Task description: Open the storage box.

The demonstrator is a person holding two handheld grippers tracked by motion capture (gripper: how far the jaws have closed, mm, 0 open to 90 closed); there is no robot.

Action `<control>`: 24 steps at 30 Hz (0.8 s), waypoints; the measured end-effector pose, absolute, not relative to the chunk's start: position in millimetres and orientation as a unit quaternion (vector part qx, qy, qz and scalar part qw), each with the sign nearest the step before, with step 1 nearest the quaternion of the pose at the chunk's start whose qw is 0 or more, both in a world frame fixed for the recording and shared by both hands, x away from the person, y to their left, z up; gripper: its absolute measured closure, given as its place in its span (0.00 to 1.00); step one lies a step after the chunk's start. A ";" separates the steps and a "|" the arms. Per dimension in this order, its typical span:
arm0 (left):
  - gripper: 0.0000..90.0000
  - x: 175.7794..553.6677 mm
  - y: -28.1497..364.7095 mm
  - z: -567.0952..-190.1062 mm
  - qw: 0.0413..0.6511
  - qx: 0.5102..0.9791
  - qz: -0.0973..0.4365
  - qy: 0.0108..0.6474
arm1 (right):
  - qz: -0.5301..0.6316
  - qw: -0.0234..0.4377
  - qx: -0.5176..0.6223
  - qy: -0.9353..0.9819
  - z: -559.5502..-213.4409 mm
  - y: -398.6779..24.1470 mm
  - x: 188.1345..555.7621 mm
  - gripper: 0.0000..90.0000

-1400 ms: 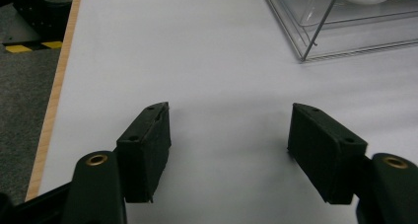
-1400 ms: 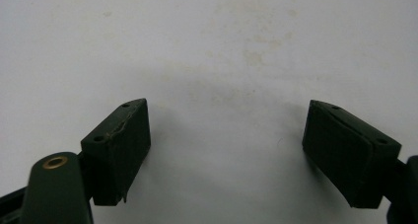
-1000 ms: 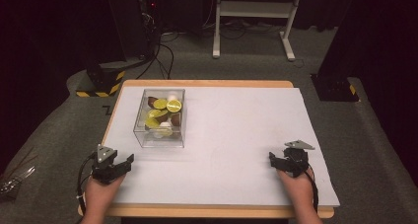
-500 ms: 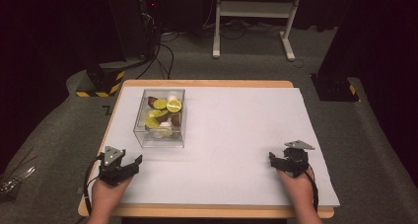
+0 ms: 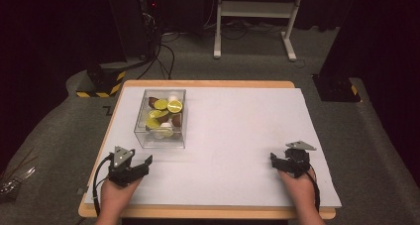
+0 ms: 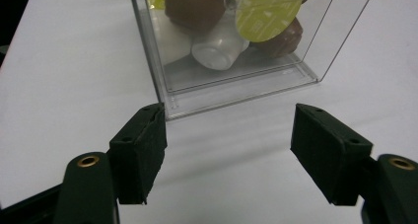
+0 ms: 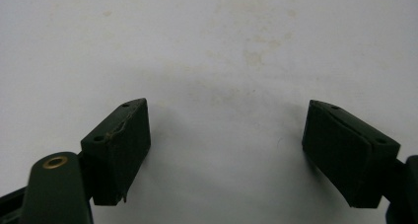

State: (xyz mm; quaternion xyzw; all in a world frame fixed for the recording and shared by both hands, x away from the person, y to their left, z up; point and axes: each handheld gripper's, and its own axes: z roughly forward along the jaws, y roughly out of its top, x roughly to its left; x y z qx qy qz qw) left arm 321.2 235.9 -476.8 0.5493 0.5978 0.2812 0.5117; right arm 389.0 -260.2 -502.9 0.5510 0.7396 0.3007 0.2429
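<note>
The left gripper [image 5: 141, 166] is near the front left corner of the table, and its jaws are wide apart with nothing between them; they have just been opening a little more. In the left gripper view, its left pad [image 6: 143, 147] is just beside the near corner of the clear box [image 6: 236, 81], but I cannot tell if it touches the wall. The right gripper [image 5: 275, 160] is at the front right of the table, well apart from the box. Its jaws are also spread wide and empty, and they hang over the bare white sheet [image 7: 212, 51].

The clear box [image 5: 162, 117] stands upright on the white sheet [image 5: 237, 131], on the left side of the table [image 5: 208, 84], just ahead of the left gripper. Inside it lie several small capsules: some have yellow-green lids [image 5: 174, 106], some are brown [image 6: 192, 7], and one is white [image 6: 217, 49]. They lie tilted in a loose pile.
</note>
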 end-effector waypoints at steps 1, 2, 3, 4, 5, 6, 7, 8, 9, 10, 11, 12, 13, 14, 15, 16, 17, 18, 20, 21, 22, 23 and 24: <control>0.33 322.7 233.3 -476.4 0.513 0.547 0.284 0.597 | 0.301 0.243 0.551 0.740 -502.9 -260.2 389.0 0.21; 0.33 323.5 232.5 -475.9 0.509 0.551 0.287 0.595 | 0.301 0.243 0.551 0.740 -502.9 -260.2 389.1 0.21; 0.33 325.0 230.0 -475.0 0.511 0.549 0.286 0.597 | 0.301 0.243 0.551 0.740 -502.9 -260.2 389.0 0.21; 0.33 326.4 227.3 -472.9 0.510 0.553 0.286 0.594 | 0.301 0.244 0.550 0.740 -503.0 -260.3 389.0 0.21; 0.33 327.3 224.8 -470.7 0.510 0.555 0.291 0.589 | 0.300 0.245 0.548 0.741 -502.9 -260.2 388.9 0.21; 0.33 329.0 219.4 -467.5 0.517 0.547 0.298 0.587 | 0.300 0.246 0.550 0.740 -503.0 -259.7 388.6 0.21; 0.33 329.0 219.4 -467.5 0.517 0.547 0.298 0.587 | 0.300 0.246 0.550 0.740 -503.0 -259.7 388.6 0.21; 0.33 332.0 215.7 -466.1 0.514 0.544 0.305 0.589 | 0.300 0.246 0.549 0.740 -503.0 -260.0 388.9 0.21; 0.33 332.0 215.7 -466.1 0.514 0.544 0.305 0.589 | 0.300 0.246 0.549 0.740 -503.0 -260.0 388.9 0.21; 0.33 333.8 214.6 -465.9 0.513 0.544 0.306 0.589 | 0.300 0.246 0.549 0.740 -503.0 -260.0 388.9 0.21; 0.33 336.0 212.9 -466.1 0.512 0.543 0.304 0.592 | 0.300 0.246 0.549 0.740 -503.0 -260.1 388.9 0.21; 0.33 337.5 211.7 -466.5 0.511 0.542 0.304 0.594 | 0.300 0.246 0.549 0.740 -503.0 -260.1 388.8 0.21; 0.33 339.6 210.0 -467.2 0.509 0.541 0.302 0.597 | 0.300 0.246 0.549 0.740 -503.0 -260.1 388.8 0.21; 0.33 342.0 208.2 -468.1 0.507 0.542 0.301 0.599 | 0.300 0.246 0.550 0.740 -503.0 -259.9 388.7 0.21; 0.33 343.7 206.2 -468.7 0.507 0.538 0.301 0.603 | 0.300 0.247 0.549 0.740 -503.0 -260.0 388.8 0.21; 0.32 346.0 203.3 -469.2 0.505 0.538 0.302 0.603 | 0.300 0.246 0.549 0.740 -503.0 -260.1 388.9 0.21; 0.31 346.0 203.3 -469.2 0.505 0.538 0.302 0.603 | 0.300 0.246 0.549 0.740 -503.0 -260.1 388.9 0.21; 0.31 347.8 201.4 -469.7 0.503 0.538 0.306 0.603 | 0.300 0.246 0.549 0.741 -502.9 -260.2 388.9 0.21; 0.30 351.5 198.6 -469.4 0.503 0.534 0.307 0.606 | 0.300 0.246 0.549 0.740 -503.0 -260.1 388.9 0.21; 0.30 351.5 198.6 -469.4 0.503 0.534 0.307 0.606 | 0.300 0.246 0.549 0.740 -503.0 -260.1 388.9 0.21; 0.30 354.3 196.9 -469.0 0.504 0.531 0.310 0.607 | 0.300 0.246 0.549 0.740 -503.0 -260.0 388.8 0.21; 0.30 355.6 196.5 -469.0 0.503 0.532 0.310 0.606 | 0.300 0.247 0.549 0.740 -503.0 -260.0 388.8 0.21; 0.30 357.0 195.5 -468.9 0.503 0.531 0.311 0.607 | 0.300 0.247 0.549 0.740 -503.0 -260.0 388.9 0.21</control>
